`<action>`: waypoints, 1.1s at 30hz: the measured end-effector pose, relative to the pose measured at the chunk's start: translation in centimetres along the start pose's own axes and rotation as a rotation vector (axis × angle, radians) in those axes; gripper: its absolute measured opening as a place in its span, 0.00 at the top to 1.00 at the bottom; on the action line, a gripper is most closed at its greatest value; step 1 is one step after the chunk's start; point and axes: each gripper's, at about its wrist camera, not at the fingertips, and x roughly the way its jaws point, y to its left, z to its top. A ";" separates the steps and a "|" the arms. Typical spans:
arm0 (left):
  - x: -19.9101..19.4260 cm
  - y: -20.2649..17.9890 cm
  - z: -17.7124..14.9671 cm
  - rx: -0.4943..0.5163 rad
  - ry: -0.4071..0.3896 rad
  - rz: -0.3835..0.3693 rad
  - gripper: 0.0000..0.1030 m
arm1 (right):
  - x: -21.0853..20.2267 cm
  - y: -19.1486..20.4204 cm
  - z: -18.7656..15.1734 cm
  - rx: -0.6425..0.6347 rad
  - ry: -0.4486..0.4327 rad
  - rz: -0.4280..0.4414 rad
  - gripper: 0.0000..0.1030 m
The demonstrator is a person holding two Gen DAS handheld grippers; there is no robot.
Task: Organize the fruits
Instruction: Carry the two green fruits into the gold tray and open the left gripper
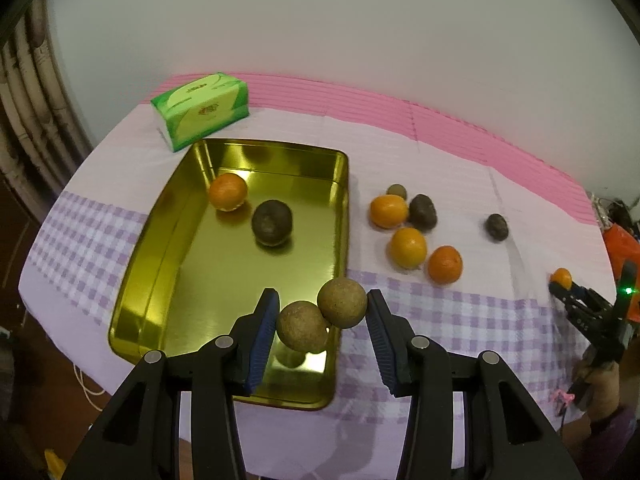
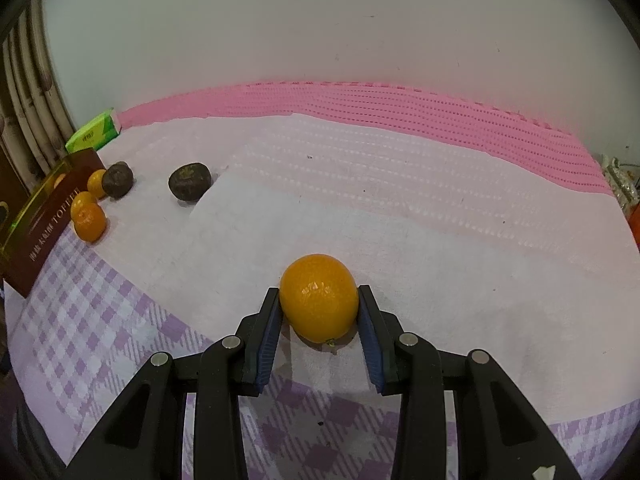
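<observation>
Progress: partial. Gold tray [image 1: 176,280] on the table [image 1: 460,320] holds two fruits so far, an orange [image 1: 228,197] at its far left and a dark fruit [image 1: 272,222] near the middle.

Left gripper [image 1: 322,320] hangs over the tray's near right corner, fingers closed on a pair of brown fruits [image 1: 320,314]; not yet set down.

Right gripper [image 2: 319,320] far to the right, fingers clamped on a second orange [image 2: 319,298] that looks to be resting on the cloth.

Left on the cloth, right of the tray: three oranges [image 1: 407,247], two dark fruits [image 1: 423,211] and a small greenish one [image 1: 396,191].

Judgement: under halfway.
</observation>
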 end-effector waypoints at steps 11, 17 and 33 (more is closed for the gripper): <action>1.5 2.6 0.3 0.017 -0.028 0.108 0.56 | 0.0 0.4 0.0 -0.023 0.004 -0.033 0.66; 2.7 4.8 0.4 -0.011 -0.008 0.135 0.56 | 0.0 0.5 0.0 -0.024 0.004 -0.040 0.66; 5.2 8.3 1.0 -0.067 0.042 0.195 0.56 | 0.0 0.5 0.0 -0.024 0.004 -0.038 0.66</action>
